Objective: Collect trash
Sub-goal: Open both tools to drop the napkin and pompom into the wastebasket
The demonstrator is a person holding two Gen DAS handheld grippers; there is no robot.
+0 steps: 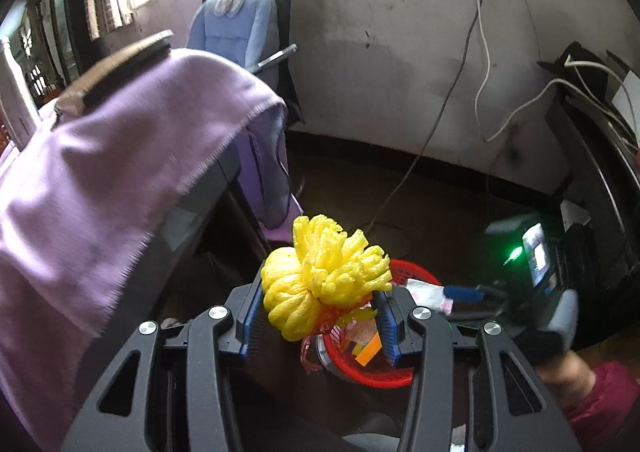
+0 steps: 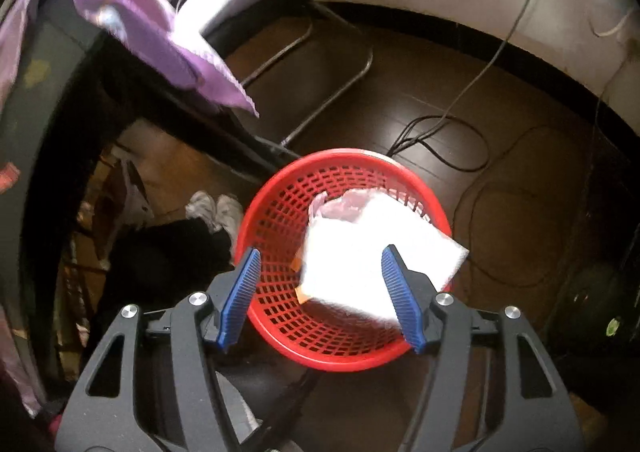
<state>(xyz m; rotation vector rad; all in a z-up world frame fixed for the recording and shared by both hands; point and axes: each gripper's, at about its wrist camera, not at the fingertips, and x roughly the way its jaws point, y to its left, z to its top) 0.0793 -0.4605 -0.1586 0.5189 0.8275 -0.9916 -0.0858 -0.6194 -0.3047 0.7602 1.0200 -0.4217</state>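
My left gripper point(image 1: 320, 312) is shut on a yellow foam net point(image 1: 320, 276) with a crinkly orange wrapper point(image 1: 324, 326) hanging under it, held above the red mesh basket point(image 1: 384, 376). The basket holds scraps of paper. My right gripper point(image 2: 320, 292) is open, right above the same red basket point(image 2: 276, 212). A white paper sheet point(image 2: 360, 252) is blurred between its fingers, over the basket mouth, apart from both pads. A pinkish plastic bag point(image 2: 344, 204) lies in the basket behind the sheet. The right gripper also shows in the left wrist view point(image 1: 472, 294).
A table draped with a purple cloth point(image 1: 120, 172) stands at left. A chair with a blue cushion point(image 1: 236, 28) is behind it. Cables point(image 2: 440, 140) trail over the dark floor. A dark cabinet point(image 1: 592, 172) with wires stands at right. White shoes point(image 2: 216, 208) lie left of the basket.
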